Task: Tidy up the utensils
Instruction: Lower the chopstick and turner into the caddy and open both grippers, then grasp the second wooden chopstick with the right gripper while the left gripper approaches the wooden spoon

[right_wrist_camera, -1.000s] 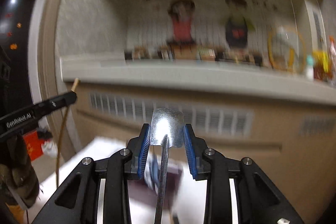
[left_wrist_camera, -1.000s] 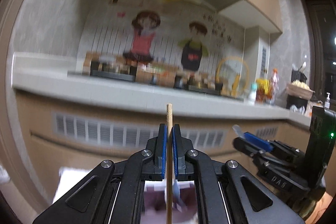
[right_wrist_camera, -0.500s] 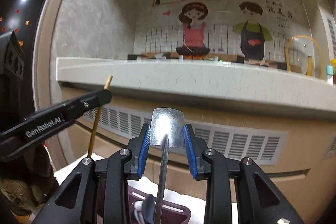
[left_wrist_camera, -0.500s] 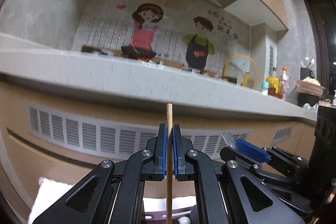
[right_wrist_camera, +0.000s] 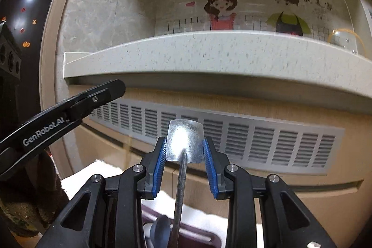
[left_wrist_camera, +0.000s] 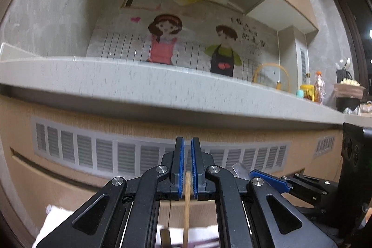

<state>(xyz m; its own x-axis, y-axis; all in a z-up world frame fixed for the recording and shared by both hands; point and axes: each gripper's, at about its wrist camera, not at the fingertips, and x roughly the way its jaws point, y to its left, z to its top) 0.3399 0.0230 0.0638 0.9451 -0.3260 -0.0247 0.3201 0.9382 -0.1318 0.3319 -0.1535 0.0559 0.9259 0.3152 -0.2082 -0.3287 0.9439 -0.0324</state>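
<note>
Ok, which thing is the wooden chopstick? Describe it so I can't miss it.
Below the grey counter and the vent grille, look at the left gripper. The chopstick hangs upright between its blue pads: thin, pale wood, unlike the flat shiny metal utensil in the right gripper.

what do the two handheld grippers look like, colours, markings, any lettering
Both grippers are black, built of angular linkage arms joined by round silver pins, with triangular cut-outs. The left gripper and the right gripper each carry blue ribbed pads on the inner faces of the fingers. White lettering "GenRobot.AI" runs along the side of the left one. No cables show.
</note>
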